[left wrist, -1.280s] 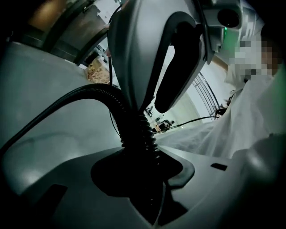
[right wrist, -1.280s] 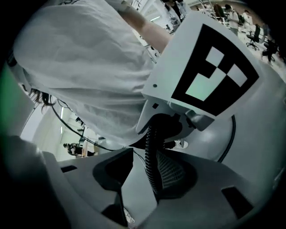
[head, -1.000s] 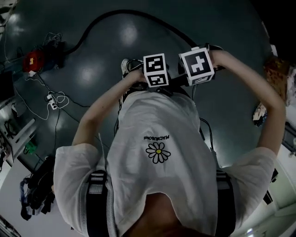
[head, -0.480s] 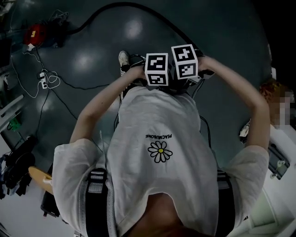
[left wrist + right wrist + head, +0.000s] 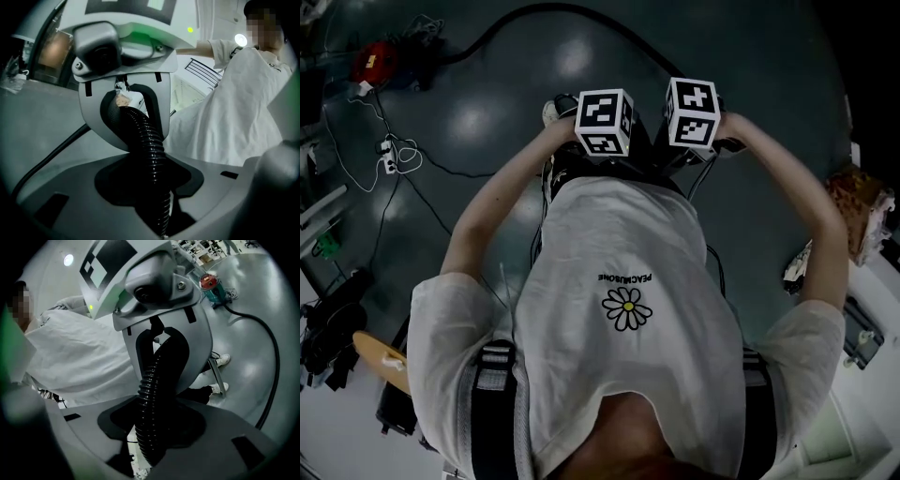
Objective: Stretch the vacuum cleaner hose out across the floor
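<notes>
Both of my tools have hold of the black ribbed vacuum cleaner hose (image 5: 146,137). The left gripper (image 5: 157,190) has its jaws partly closed around the hose, with the ribs seated in the dark hollow between them. The right gripper (image 5: 150,427) clamps it the same way a little further along. Only a short length of hose runs between the two, lifted off the ground in front of my white T-shirt (image 5: 628,234).

The rest of the hose lies on the glossy grey floor (image 5: 750,66). It sweeps in a wide curve from my hands towards a small red machine (image 5: 373,61) at the far left, which I take to be the cleaner. By my reading the stretching is barely begun. The grip is made, but that curve has not been pulled straight, and the held end has yet to be carried outward and laid down.

My elbows are bent and spread. My hands are together at chest height, with the marker cubes side by side. The grippers face each other almost nose to nose and both tip somewhat downward.
</notes>
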`<state>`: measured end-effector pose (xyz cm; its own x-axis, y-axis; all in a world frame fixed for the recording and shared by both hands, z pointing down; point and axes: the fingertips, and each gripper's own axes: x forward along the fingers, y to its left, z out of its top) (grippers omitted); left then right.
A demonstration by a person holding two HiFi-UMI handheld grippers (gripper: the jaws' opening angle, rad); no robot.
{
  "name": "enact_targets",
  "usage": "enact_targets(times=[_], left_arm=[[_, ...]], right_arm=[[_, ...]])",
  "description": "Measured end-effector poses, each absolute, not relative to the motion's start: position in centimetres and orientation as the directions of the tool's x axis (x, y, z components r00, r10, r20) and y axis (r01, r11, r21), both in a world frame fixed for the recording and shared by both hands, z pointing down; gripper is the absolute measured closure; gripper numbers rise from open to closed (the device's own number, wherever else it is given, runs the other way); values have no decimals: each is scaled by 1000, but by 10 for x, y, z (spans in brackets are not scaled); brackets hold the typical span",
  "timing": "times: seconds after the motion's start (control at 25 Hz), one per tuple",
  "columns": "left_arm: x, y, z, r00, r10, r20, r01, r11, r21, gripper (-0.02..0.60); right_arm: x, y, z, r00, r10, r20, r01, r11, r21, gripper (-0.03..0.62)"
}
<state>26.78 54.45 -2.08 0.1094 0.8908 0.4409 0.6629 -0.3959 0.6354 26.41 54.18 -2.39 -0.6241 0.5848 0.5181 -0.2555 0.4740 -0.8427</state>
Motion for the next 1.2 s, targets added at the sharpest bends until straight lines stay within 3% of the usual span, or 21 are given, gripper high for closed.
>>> enact_targets(times=[0.64, 0.96, 1.2], left_arm=[[243, 438, -28, 403, 653, 642, 632, -706, 321, 423], [192, 392, -55, 643, 427, 636, 512, -857, 58, 420], [165, 372, -91, 761, 279, 586, 399, -913, -84, 413]], right_arm=[[235, 450, -24, -653, 452, 608, -278, 604, -747, 421], [187, 414, -43, -698, 439, 566, -169, 666, -726, 421], [162, 396, -69, -789, 401, 466, -117, 646, -754, 421]])
